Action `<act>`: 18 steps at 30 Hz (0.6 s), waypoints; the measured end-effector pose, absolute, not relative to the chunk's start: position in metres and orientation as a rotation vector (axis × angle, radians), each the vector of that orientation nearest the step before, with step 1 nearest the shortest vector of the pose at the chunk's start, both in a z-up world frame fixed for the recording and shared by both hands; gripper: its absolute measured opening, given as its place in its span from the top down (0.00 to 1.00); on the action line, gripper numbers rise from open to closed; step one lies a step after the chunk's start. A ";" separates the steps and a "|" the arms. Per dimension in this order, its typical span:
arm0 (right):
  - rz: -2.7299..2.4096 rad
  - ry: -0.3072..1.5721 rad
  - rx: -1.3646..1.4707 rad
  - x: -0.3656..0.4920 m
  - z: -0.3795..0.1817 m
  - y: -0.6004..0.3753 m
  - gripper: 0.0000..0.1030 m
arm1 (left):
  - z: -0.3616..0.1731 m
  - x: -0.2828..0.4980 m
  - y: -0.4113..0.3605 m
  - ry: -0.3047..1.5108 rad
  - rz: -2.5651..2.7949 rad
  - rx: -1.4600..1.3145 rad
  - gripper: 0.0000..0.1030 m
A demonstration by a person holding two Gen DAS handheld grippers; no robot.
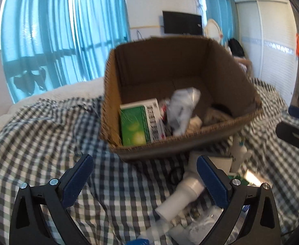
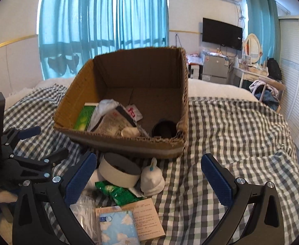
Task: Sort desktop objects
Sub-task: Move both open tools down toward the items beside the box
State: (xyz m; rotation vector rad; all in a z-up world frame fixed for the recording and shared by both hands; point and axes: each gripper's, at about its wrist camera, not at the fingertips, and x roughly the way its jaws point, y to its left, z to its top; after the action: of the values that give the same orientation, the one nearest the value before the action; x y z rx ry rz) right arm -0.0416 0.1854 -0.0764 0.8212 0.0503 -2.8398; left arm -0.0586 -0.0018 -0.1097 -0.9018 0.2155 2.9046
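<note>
1 cardboard box (image 2: 129, 106) sits on a checked blanket (image 2: 241, 143), its top open and its near rim ragged. inside lie 1 green-and-white carton (image 1: 141, 122) with printed characters too blurred to read, 1 white crumpled bag (image 1: 182, 110), 1 small white packet with red marks (image 2: 133, 112) and 1 dark cup (image 2: 164, 130) in the box's near right corner. in front of the box, just beside its near wall, lies a loose pile: 1 white round tub with a dark lid (image 2: 119, 171), 1 small white bottle (image 2: 151, 178), 1 green sachet (image 2: 118, 193), 1 printed paper slip (image 2: 147, 218) whose text is too small to read, and 1 blue tissue pack with white leaf shapes (image 2: 118, 228). the left view shows 1 white tube (image 1: 180, 198) in the same pile. the left gripper (image 1: 145, 181) hovers over the blanket with its 2 blue-padded fingers wide apart, holding nothing. the right gripper (image 2: 149, 180) likewise has its fingers spread and bare, with the pile between and below them. the blanket to the right of the box lies open up to the bed edge.
</note>
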 end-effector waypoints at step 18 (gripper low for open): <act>-2.756 0.037 1.018 -0.068 -0.119 0.183 0.08 | -0.160 -0.082 0.010 0.201 2.710 -1.120 0.01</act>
State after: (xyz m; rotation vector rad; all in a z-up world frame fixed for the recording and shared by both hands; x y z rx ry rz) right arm -0.0681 0.1831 -0.1185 1.0184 0.0371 -2.7563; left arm -0.0821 0.0103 -0.1600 -1.1200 0.2011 2.7101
